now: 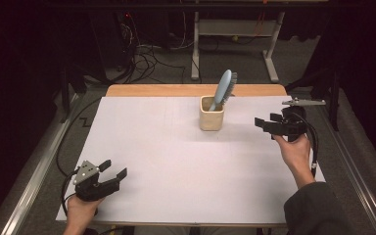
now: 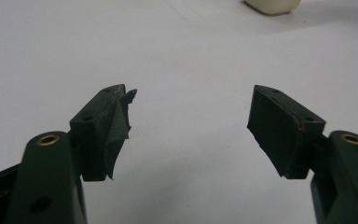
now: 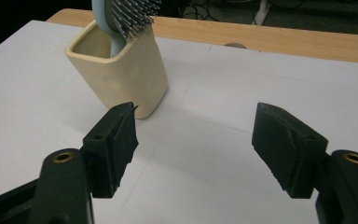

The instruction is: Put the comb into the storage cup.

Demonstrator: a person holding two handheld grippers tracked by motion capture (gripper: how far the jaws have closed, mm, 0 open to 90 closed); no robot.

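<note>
A cream square cup stands upright near the back middle of the white sheet, and a light blue hairbrush leans in it, handle down and bristles facing right. In the right gripper view the cup and the brush sit ahead and to the left. My right gripper hovers open to the right of the cup, jaws pointing toward it, with nothing between them. Near the front left corner my left gripper is open and empty over the sheet. The left gripper view catches the cup's base at its top edge.
The white sheet covers most of the wooden table, whose far edge shows bare. Beyond it are a desk frame and tangled cables on the floor. A metal rail runs along the left.
</note>
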